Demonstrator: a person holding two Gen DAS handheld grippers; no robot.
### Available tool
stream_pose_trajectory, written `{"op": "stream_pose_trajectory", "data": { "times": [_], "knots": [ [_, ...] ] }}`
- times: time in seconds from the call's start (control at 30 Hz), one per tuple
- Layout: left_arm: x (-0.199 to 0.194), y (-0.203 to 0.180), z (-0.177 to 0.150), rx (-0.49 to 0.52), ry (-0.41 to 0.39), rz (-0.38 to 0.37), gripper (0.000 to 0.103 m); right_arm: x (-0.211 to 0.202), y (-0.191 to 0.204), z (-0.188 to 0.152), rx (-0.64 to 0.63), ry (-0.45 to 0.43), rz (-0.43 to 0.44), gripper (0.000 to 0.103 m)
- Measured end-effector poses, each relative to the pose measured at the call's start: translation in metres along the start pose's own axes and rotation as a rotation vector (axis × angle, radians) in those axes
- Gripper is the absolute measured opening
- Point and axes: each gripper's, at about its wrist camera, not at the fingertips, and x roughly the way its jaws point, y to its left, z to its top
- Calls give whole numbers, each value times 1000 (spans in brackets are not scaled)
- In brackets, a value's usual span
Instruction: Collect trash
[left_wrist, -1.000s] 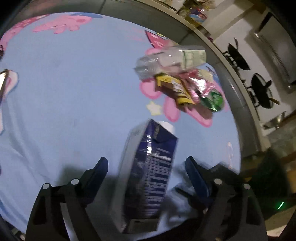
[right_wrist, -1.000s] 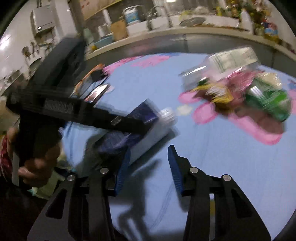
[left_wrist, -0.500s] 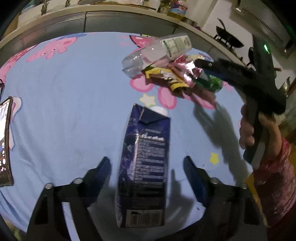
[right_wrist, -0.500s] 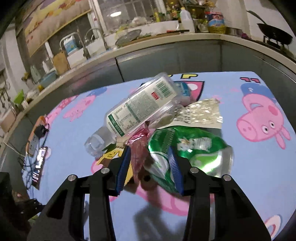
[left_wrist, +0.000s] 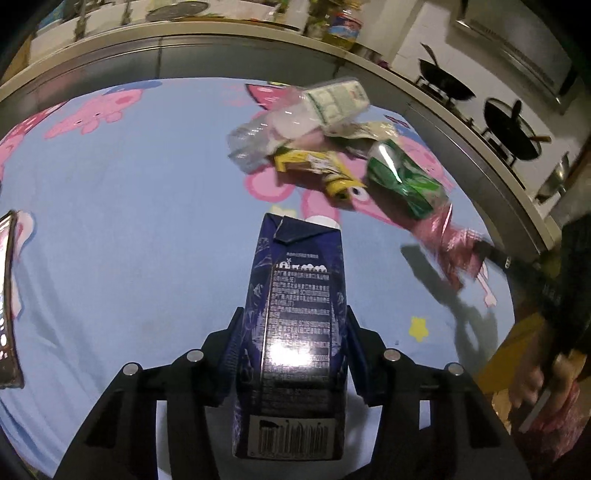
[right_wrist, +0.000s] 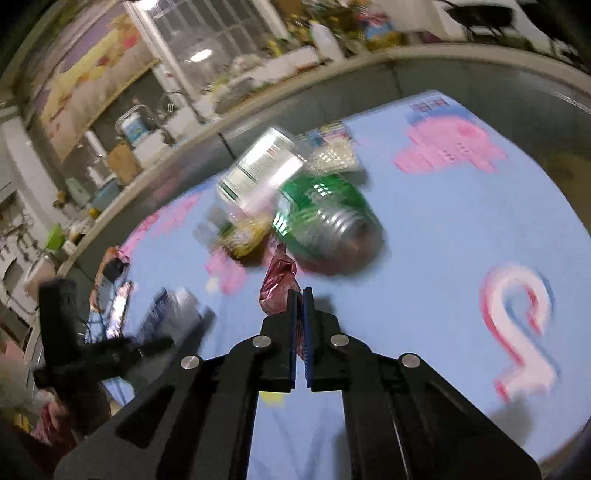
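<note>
Left gripper (left_wrist: 291, 343) is clamped on the dark blue carton (left_wrist: 295, 314), its two fingers pressed flat against the long side panels, probably because those broad faces give the firmest hold on a box lying lengthwise on the desk (left_wrist: 110, 221), which wears a light blue cloth printed with pink cartoon pigs. Carton shows white small print on its top panel, a barcode at the near end and a folded gable pointing toward the pile. Right gripper (right_wrist: 300, 295) has its jaws nearly together on a crinkled red-pink foil wrapper (right_wrist: 279, 284), pinched by one end so the thin film hangs from the tips, just clear of the heap; in the left view the same wrapper trails off the pile's right edge. Heap sits near the far middle of the desk: a clear plastic bottle (left_wrist: 295, 118) with a white and green label lies on top, a crushed green can (left_wrist: 402, 177) beside it, and a yellow packet (left_wrist: 314, 166) underneath. Both pieces look ready to be carried to a bin, which is not in view.
</note>
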Motion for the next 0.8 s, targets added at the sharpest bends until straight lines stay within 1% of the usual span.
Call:
{"op": "stream_pose_trajectory", "data": {
  "times": [0.1,0.13,0.17,0.2,0.23,0.27,0.33,0.43,0.5,0.6,0.8],
  "knots": [
    [7,-15,0,34,14,5,50,1,-18,-19,67,28,-21,7],
    [10,-19,0,46,21,12,49,3,-25,-24,95,39,-30,12],
    [11,-22,-1,53,28,25,49,4,-30,-27,109,41,-38,28],
    [13,-24,-2,58,33,35,49,3,-32,-28,120,30,-49,40],
    [12,-25,-3,59,33,44,51,0,-34,-30,123,9,-60,56],
    [11,-24,-3,60,30,50,53,-3,-34,-31,121,-7,-65,61],
    [7,-25,-4,62,17,69,59,-6,-30,-34,93,-23,-69,62],
    [2,-26,-4,72,2,88,67,-3,-21,-39,25,-15,-81,64],
    [2,-28,-5,83,3,96,68,2,-13,-42,-38,-10,-107,68],
    [5,-32,-7,100,14,113,68,8,-4,-42,-117,-1,-131,69],
    [9,-36,-8,113,23,147,68,19,10,-43,-249,2,-190,77]
  ]
}}
